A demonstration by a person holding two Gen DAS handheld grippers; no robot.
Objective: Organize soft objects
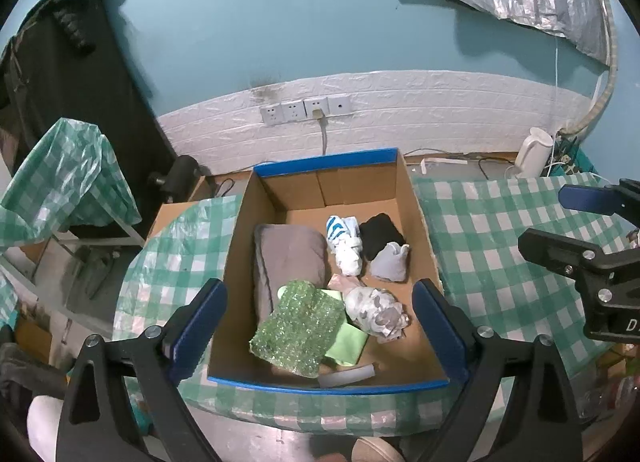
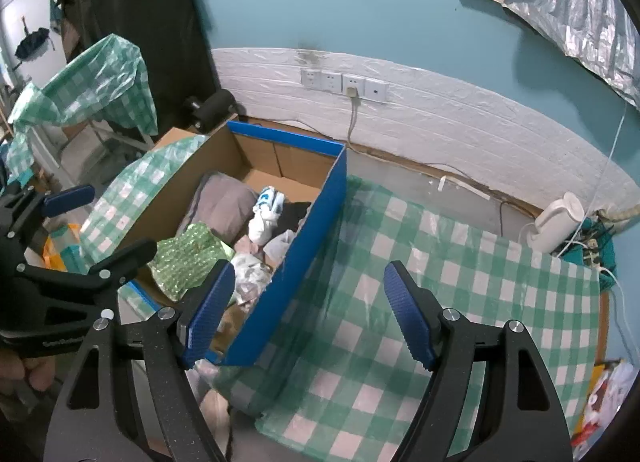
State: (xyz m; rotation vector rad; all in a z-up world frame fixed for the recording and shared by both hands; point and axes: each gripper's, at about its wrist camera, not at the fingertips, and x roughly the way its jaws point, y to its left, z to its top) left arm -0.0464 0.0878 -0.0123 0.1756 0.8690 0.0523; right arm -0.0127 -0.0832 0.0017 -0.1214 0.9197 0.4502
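A lived-in home room is suggested by teal walls, wall sockets (image 1: 305, 109), an electric kettle (image 1: 533, 156), hung dark clothing (image 1: 60, 42), and a gingham-covered bench (image 1: 500, 254).

You are looking at one cardboard box (image 1: 424, 230) sitting on one desk (image 1: 500, 246) with a checked cloth. Inside it you are seeing eight soft things: one grey cushion (image 1: 288, 258), one green sequined piece (image 1: 298, 328), one light green cloth (image 1: 348, 344), one blue-and-white sock bundle (image 1: 344, 242), one black bundle (image 1: 380, 236), one grey bundle (image 1: 390, 262), one patterned white bundle (image 1: 376, 312), and one pink piece (image 1: 342, 283). You are holding two tongs: left tongs (image 1: 320, 332), right tongs (image 2: 310, 312). Four wall sockets (image 1: 306, 109) are showing, and one white kettle (image 1: 534, 158).
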